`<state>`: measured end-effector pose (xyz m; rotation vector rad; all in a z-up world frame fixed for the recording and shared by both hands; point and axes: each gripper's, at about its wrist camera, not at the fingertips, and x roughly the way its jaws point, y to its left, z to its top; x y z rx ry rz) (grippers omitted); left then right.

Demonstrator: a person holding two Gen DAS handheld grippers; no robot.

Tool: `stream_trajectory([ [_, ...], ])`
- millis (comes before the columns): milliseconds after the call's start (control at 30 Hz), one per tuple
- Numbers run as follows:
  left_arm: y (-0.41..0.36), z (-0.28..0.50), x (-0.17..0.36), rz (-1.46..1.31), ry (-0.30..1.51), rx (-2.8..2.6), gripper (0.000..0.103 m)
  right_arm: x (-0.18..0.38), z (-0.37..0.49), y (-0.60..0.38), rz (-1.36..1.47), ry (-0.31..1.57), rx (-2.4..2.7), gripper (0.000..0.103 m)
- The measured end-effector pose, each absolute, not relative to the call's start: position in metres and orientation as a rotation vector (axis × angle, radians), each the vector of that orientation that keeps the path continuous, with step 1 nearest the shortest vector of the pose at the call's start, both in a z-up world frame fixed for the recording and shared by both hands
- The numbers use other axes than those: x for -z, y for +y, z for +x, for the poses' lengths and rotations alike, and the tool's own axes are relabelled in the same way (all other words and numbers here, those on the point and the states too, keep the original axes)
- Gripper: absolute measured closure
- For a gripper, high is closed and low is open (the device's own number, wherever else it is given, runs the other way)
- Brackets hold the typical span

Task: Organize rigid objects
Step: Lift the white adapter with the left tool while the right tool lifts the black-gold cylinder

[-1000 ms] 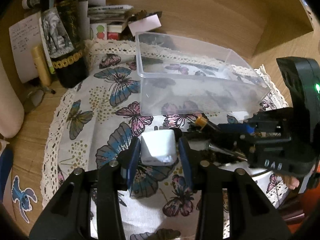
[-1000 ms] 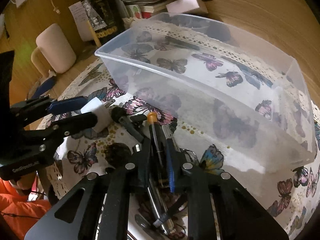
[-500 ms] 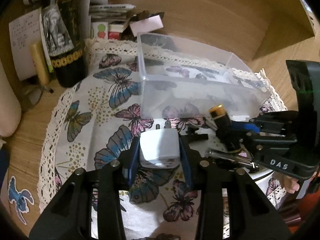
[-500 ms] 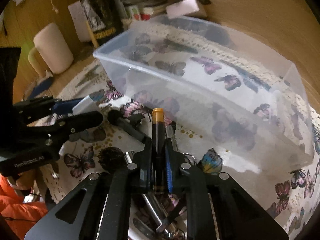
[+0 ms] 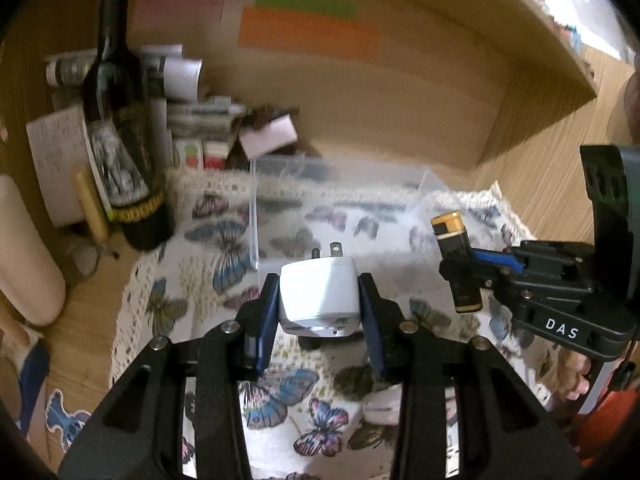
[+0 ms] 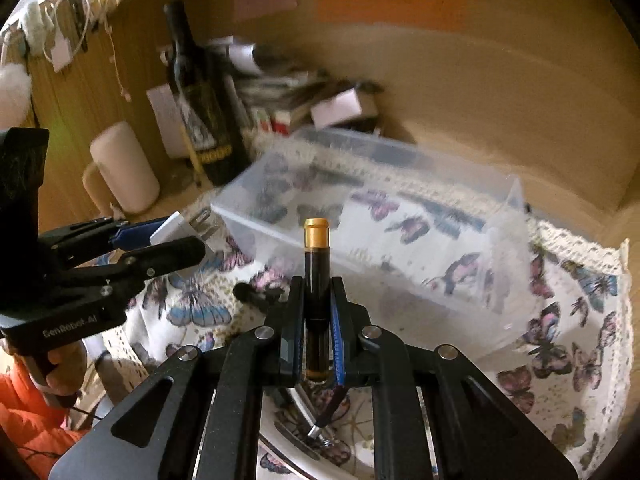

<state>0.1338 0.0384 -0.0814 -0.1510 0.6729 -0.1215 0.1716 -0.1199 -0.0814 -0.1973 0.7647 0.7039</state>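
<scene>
My left gripper (image 5: 319,300) is shut on a white plug adapter (image 5: 318,296), prongs pointing forward, held above the butterfly cloth (image 5: 224,248). My right gripper (image 6: 316,320) is shut on a black and gold battery (image 6: 316,272), held upright; it also shows in the left wrist view (image 5: 454,256). The clear plastic bin (image 6: 400,224) stands on the cloth beyond both grippers, blurred; it also shows in the left wrist view (image 5: 340,208). The left gripper shows at the left of the right wrist view (image 6: 180,240), beside the bin's near corner.
A dark wine bottle (image 5: 124,132) stands at the back left with papers and small boxes (image 5: 212,128) behind it. A pale mug (image 6: 120,172) stands left of the cloth. A white plate with metal tools (image 6: 320,436) lies under the right gripper. A wooden wall rises behind.
Both grippers have lifted their objects off the cloth: the adapter and the battery now hang well above it. The views have tilted up toward the back wall.
</scene>
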Motion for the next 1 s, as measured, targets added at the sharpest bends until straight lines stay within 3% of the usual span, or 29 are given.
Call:
stream_trajectory([
  [567, 0.023, 0.179, 0.045, -0.118, 0.609, 0.089, 0.065, 0.036, 0.202, -0.152, -0.098, 0.634, -0.585, 0.093],
  [1000, 0.029, 0.238, 0.070, -0.093, 0.747, 0.091, 0.065, 0.075, 0.254, -0.154, -0.087, 0.755, -0.511, 0.092],
])
